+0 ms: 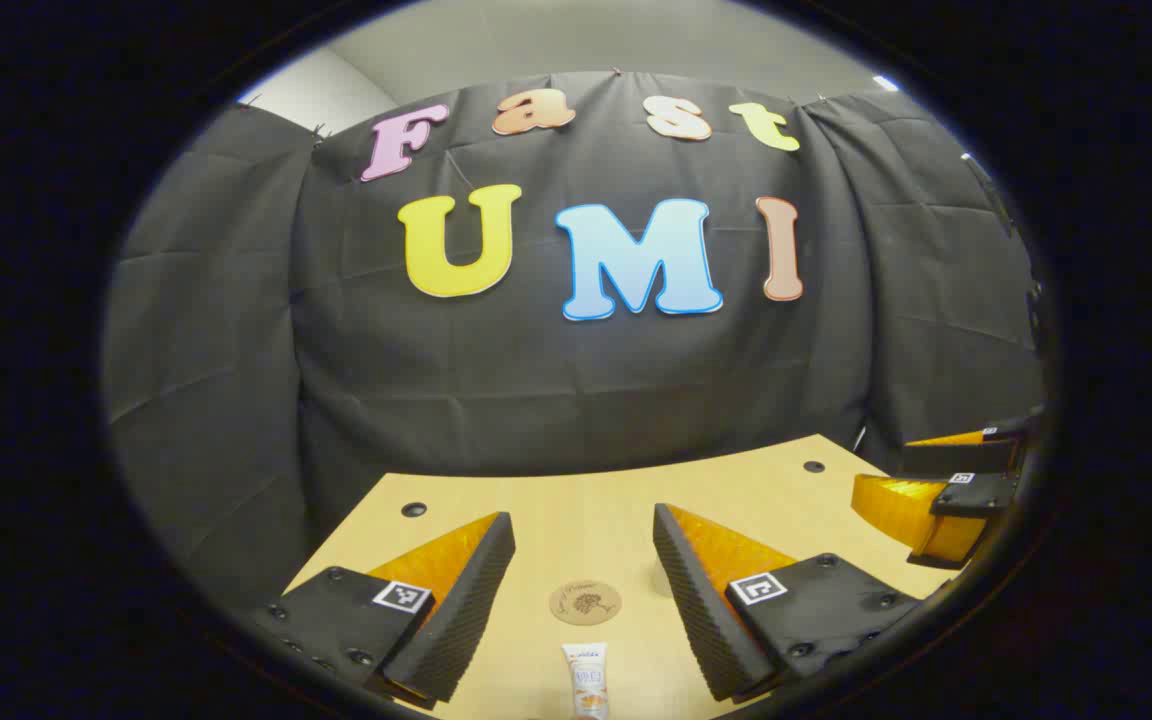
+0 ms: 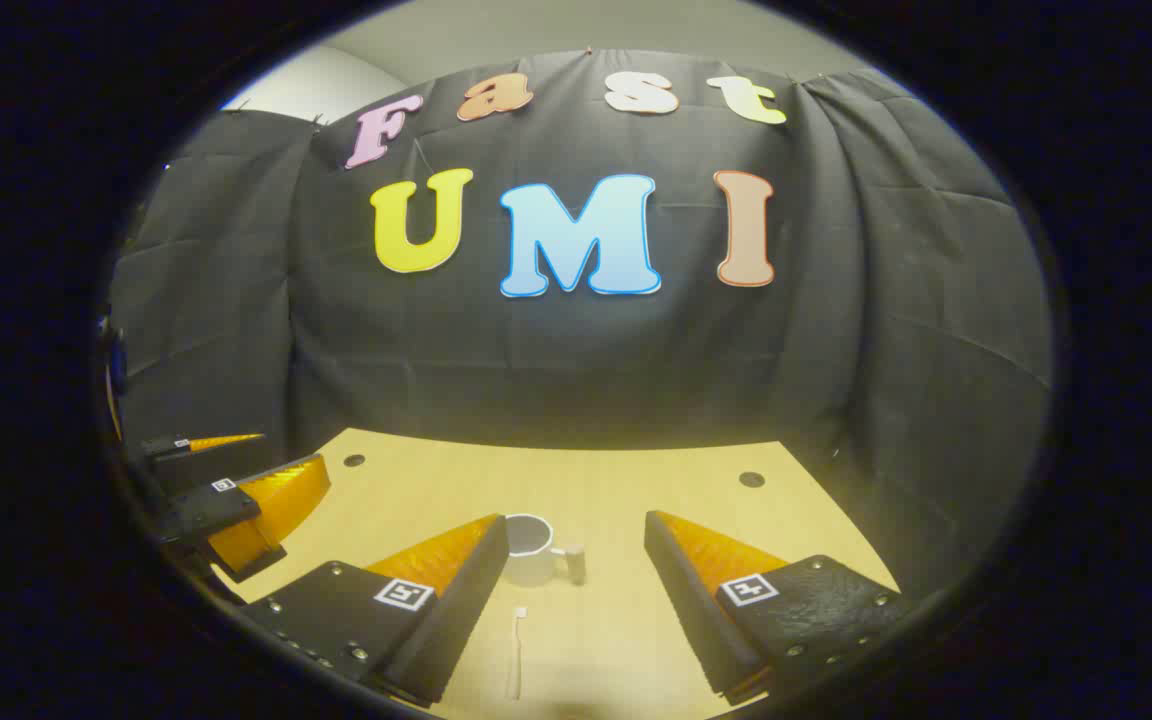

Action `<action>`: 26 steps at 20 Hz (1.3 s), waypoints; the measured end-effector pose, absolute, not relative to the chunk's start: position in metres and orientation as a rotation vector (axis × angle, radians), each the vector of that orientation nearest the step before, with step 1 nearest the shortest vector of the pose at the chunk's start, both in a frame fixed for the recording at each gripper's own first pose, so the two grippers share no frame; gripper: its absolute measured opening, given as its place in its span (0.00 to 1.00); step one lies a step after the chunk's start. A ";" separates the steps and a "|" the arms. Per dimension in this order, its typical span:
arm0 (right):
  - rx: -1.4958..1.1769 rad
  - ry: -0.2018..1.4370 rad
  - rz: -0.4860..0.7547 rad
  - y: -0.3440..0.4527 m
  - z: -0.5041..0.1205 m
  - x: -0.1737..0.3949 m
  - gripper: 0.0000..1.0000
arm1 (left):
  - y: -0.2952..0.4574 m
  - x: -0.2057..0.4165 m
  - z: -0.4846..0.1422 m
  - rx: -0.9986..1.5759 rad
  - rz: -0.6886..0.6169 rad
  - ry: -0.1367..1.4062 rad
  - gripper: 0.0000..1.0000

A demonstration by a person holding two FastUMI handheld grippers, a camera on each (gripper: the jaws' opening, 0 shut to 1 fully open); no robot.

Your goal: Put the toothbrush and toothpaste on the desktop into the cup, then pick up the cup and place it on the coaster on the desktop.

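In the left gripper view, a round brown coaster [image 1: 585,603] lies on the wooden desktop [image 1: 576,510] between my left gripper's open fingers [image 1: 584,545]. A white toothpaste tube [image 1: 586,680] lies just nearer than the coaster, at the bottom edge. The right gripper [image 1: 946,490] shows at the far right, above the desk. In the right gripper view, a white cup [image 2: 532,547] with a handle stands upright ahead, and a white toothbrush [image 2: 517,650] lies in front of it. My right gripper [image 2: 576,550] is open above them, holding nothing. The left gripper [image 2: 236,490] shows at the far left.
The desktop [image 2: 656,480] has small dark round holes [image 2: 751,479] near its far corners. Black cloth walls close the booth right behind the desk's far edge and on both sides.
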State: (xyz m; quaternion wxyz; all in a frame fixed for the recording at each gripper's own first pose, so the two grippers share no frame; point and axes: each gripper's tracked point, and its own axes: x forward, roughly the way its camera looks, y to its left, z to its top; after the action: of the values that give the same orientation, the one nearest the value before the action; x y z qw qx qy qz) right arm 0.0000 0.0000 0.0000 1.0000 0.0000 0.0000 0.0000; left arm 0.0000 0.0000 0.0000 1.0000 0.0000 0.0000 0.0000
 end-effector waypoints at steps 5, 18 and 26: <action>-0.006 0.008 0.014 0.006 0.000 0.001 0.89 | 0.003 -0.002 -0.001 -0.002 0.003 0.007 0.93; -0.009 0.045 0.029 0.014 -0.012 0.013 0.89 | 0.015 0.008 -0.016 -0.016 0.017 0.059 0.93; -0.030 0.164 0.059 0.028 -0.044 0.024 0.89 | 0.017 0.016 -0.067 -0.035 0.002 0.204 0.93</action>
State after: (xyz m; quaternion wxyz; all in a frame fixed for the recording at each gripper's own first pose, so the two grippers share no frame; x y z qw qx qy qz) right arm 0.0243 0.0277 -0.0436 0.9961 -0.0149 0.0818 0.0294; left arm 0.0157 0.0166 -0.0672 0.9946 -0.0176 0.1020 0.0012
